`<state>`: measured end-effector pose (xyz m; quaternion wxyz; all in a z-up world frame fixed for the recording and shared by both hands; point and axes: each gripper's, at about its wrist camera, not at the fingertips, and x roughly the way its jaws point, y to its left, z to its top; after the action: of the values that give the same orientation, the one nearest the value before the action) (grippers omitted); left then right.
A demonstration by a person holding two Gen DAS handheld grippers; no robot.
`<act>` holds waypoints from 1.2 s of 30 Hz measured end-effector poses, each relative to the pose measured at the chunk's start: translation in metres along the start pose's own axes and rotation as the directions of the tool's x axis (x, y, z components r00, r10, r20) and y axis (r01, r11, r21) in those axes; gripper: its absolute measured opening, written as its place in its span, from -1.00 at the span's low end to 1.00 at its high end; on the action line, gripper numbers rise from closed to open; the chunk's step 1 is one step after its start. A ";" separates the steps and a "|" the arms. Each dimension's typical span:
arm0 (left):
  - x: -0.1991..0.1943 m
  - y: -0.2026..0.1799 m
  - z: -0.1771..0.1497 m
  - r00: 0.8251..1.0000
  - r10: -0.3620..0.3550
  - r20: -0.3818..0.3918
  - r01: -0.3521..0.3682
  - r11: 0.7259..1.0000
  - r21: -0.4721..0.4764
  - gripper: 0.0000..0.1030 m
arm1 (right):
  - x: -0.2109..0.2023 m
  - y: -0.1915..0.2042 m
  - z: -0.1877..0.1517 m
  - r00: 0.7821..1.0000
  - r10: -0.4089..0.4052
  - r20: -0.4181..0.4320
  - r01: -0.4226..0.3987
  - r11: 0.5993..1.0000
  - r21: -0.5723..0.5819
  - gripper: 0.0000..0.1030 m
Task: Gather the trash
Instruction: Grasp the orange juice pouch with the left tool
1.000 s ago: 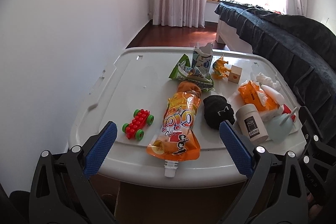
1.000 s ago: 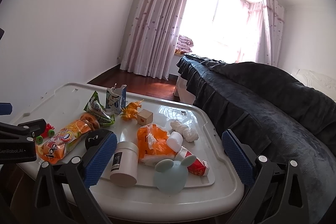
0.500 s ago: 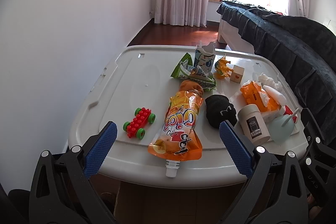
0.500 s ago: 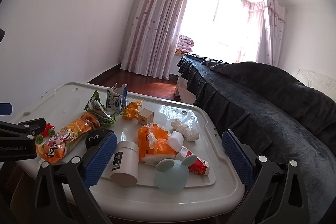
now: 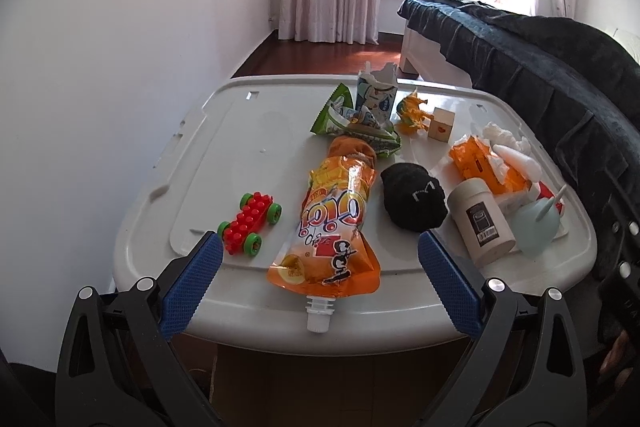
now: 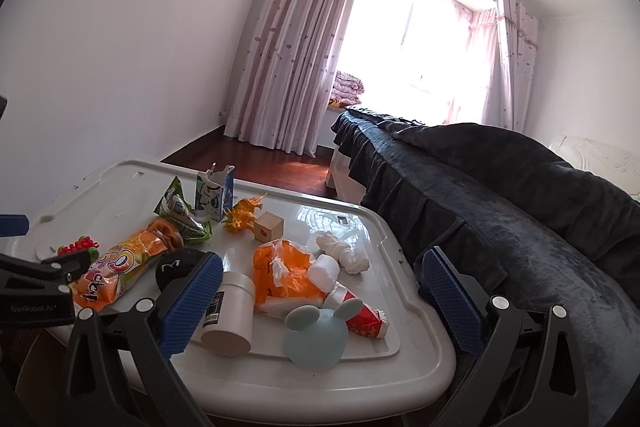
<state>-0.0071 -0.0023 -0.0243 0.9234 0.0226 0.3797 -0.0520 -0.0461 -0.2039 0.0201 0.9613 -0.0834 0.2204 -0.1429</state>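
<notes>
A white plastic table point(image 5: 248, 147) holds trash and toys. A large orange drink pouch point(image 5: 332, 223) lies near the front edge with its white spout over the rim. Behind it are a green wrapper point(image 5: 344, 119) and an opened milk carton point(image 5: 376, 95). An orange tissue pack point(image 5: 480, 163) point(image 6: 288, 275), crumpled white tissue point(image 6: 344, 251) and a red-white wrapper point(image 6: 366, 317) lie at the right. My left gripper point(image 5: 320, 283) is open and empty, just before the pouch. My right gripper point(image 6: 320, 295) is open and empty above the table's right front corner.
A red toy car point(image 5: 250, 223), black sock point(image 5: 414, 197), white jar point(image 5: 480, 221), pale blue mouse-eared object point(image 6: 316, 333), orange dinosaur point(image 5: 414, 111) and wooden cube point(image 5: 440, 123) share the table. A dark-covered bed point(image 6: 500, 187) runs along the right; a white wall is left.
Both grippers have drifted slightly toward the table; the view has shifted a little. Nothing on the table has moved.
</notes>
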 end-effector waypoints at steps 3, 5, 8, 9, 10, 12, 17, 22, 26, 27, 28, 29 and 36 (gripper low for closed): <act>0.010 -0.011 -0.008 1.000 0.005 -0.019 -0.005 0.999 0.032 0.85 | -0.001 -0.010 0.002 1.000 0.000 0.003 0.000 1.000 0.030 0.92; 0.016 -0.019 -0.011 1.000 0.009 -0.020 -0.008 0.998 0.056 0.85 | 0.000 -0.015 0.001 1.000 -0.001 -0.006 0.001 0.999 0.046 0.92; 0.031 -0.019 -0.010 0.999 0.022 -0.041 -0.020 0.999 0.050 0.85 | 0.004 -0.018 0.000 1.000 0.001 -0.024 0.000 0.998 0.064 0.92; 0.035 -0.016 -0.009 0.999 0.025 -0.047 -0.023 0.999 0.035 0.85 | 0.005 -0.018 -0.001 1.000 0.002 -0.028 -0.001 0.998 0.065 0.92; 0.040 -0.012 -0.008 0.998 0.029 -0.052 -0.028 0.999 0.017 0.84 | 0.005 -0.017 -0.002 1.000 0.000 -0.030 0.001 0.998 0.060 0.92; 0.050 -0.003 -0.005 0.998 0.021 -0.062 -0.023 1.000 -0.019 0.84 | 0.006 -0.014 -0.003 1.000 -0.002 -0.031 0.003 0.999 0.045 0.92; 0.070 0.006 -0.007 0.995 -0.037 -0.092 0.032 0.998 -0.054 0.59 | 0.004 -0.007 -0.003 1.000 -0.001 -0.023 0.001 1.000 0.016 0.92; 0.087 0.006 -0.014 0.990 -0.063 -0.126 0.058 0.998 -0.040 0.29 | 0.004 -0.007 -0.002 1.000 0.002 -0.023 -0.002 1.000 0.009 0.92; 0.089 0.007 -0.013 0.992 -0.062 -0.109 0.058 0.997 -0.043 0.14 | 0.003 -0.010 -0.002 0.999 0.021 -0.026 -0.020 0.999 0.027 0.92; 0.089 0.008 -0.013 0.992 -0.071 -0.102 0.065 0.996 -0.055 0.12 | 0.002 -0.010 -0.001 0.999 0.022 -0.026 -0.021 0.999 0.030 0.92; 0.088 0.009 -0.014 0.993 -0.072 -0.094 0.067 0.996 -0.055 0.09 | 0.002 -0.011 -0.001 0.999 0.025 -0.027 -0.024 0.999 0.035 0.92; 0.087 0.008 -0.013 0.994 -0.067 -0.085 0.063 0.997 -0.045 0.06 | 0.002 -0.013 -0.001 0.999 0.030 -0.028 -0.029 0.999 0.043 0.92; 0.076 0.012 -0.014 0.995 -0.078 -0.067 0.075 0.996 -0.049 -0.11 | 0.003 -0.016 -0.001 0.999 0.038 -0.035 -0.036 0.998 0.061 0.92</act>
<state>0.0381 0.0047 -0.0871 0.9074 -0.0119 0.4128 -0.0776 -0.0474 -0.2202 0.0214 0.9617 -0.0477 0.2346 -0.1332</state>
